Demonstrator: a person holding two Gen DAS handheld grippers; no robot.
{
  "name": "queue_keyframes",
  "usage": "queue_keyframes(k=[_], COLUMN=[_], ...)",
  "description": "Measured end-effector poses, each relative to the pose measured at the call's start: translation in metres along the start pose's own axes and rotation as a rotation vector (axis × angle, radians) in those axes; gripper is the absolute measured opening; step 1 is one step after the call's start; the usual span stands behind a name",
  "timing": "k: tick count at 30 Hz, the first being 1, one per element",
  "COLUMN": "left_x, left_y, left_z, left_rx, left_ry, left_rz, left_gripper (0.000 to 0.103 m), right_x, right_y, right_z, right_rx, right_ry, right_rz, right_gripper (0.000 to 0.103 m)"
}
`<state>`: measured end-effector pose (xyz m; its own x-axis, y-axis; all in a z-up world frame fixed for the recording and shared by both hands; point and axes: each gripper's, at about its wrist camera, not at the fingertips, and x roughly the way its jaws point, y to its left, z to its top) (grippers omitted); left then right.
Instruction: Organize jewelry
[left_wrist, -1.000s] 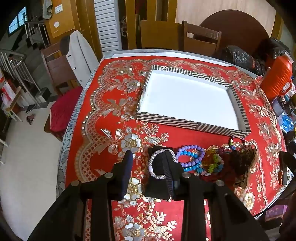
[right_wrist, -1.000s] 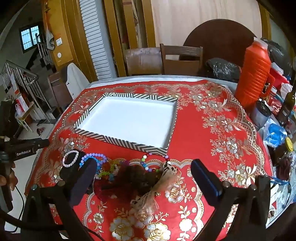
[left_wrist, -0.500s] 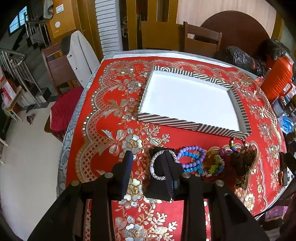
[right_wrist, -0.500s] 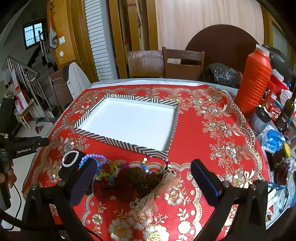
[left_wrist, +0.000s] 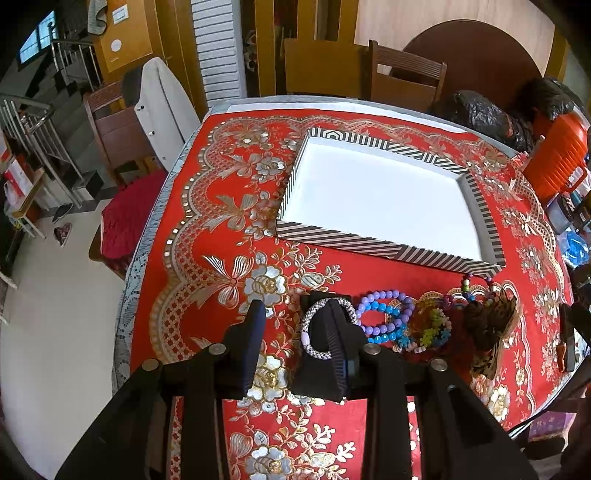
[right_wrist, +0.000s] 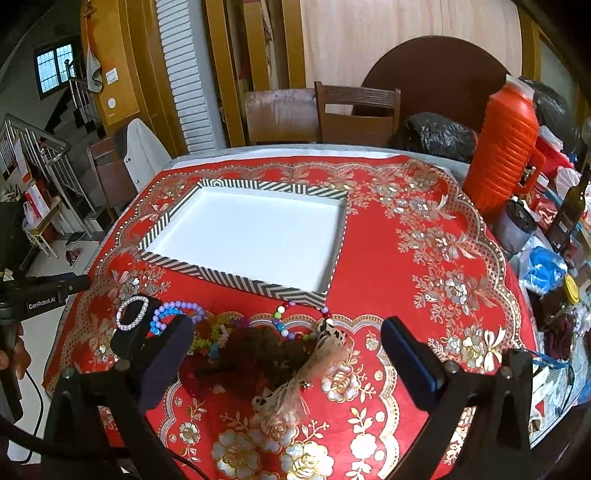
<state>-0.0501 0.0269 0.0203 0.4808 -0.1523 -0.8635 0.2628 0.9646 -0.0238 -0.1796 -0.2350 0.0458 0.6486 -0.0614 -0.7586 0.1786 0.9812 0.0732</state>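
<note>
Here, a jewelry sort under way on a red-clothed desk.

Desk: round, under a red cloth (left_wrist: 207, 229) patterned with gold and silver flowers.

Tray: a white tray (left_wrist: 391, 246) with a black-and-white striped rim sits on the cloth past the jewelry; its white floor is bare in both views.

Left gripper: the left gripper (left_wrist: 295, 332) hangs low over the near left end of the jewelry row, fingers apart. Its right finger passes through the silver bracelet (left_wrist: 309, 334), which loops around the finger; the left finger stands clear over bare cloth. From the right wrist view the same bracelet (right_wrist: 132, 313) is seen ringed on that finger's black tip.

Right gripper: the right gripper (right_wrist: 291, 354) hovers above the near edge of the desk, fingers spread wide, nothing between them, framing the dark tangle below.

Jewelry row: beside the silver bracelet lie purple and blue bead bracelets (left_wrist: 384, 317), overlapping. Next come small yellow-green beads (left_wrist: 434, 332), then a brown tangle (left_wrist: 487, 325) with a spotted bow. A strand of mixed coloured beads (right_wrist: 282, 317) reaches from the tangle up to the tray's near corner, touching it.

Edges: an orange ribbed flask (right_wrist: 504, 147) stands at the desk's right side among bottles and bags; wooden chairs (right_wrist: 356, 114) stand behind the far rim.
</note>
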Motion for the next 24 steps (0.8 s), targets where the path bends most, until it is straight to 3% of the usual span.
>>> queue_keyframes(k=[6, 24], left_x=[0.0004, 0.0071], left_y=[0.0002, 0.0001], left_z=[-0.0002, 0.0001], left_rx=[-0.001, -0.005], left_ry=[-0.002, 0.014], left_rz=[-0.001, -0.005], left_gripper=[0.019, 0.019], right_x=[0.0001, 0.0079], right_y=[-0.0014, -0.0047], right_z=[-0.0002, -0.0018], right_rx=[0.026, 0.021], right_ry=[-0.03, -0.018], right_rz=[0.049, 0.037], right_gripper=[0.103, 0.103])
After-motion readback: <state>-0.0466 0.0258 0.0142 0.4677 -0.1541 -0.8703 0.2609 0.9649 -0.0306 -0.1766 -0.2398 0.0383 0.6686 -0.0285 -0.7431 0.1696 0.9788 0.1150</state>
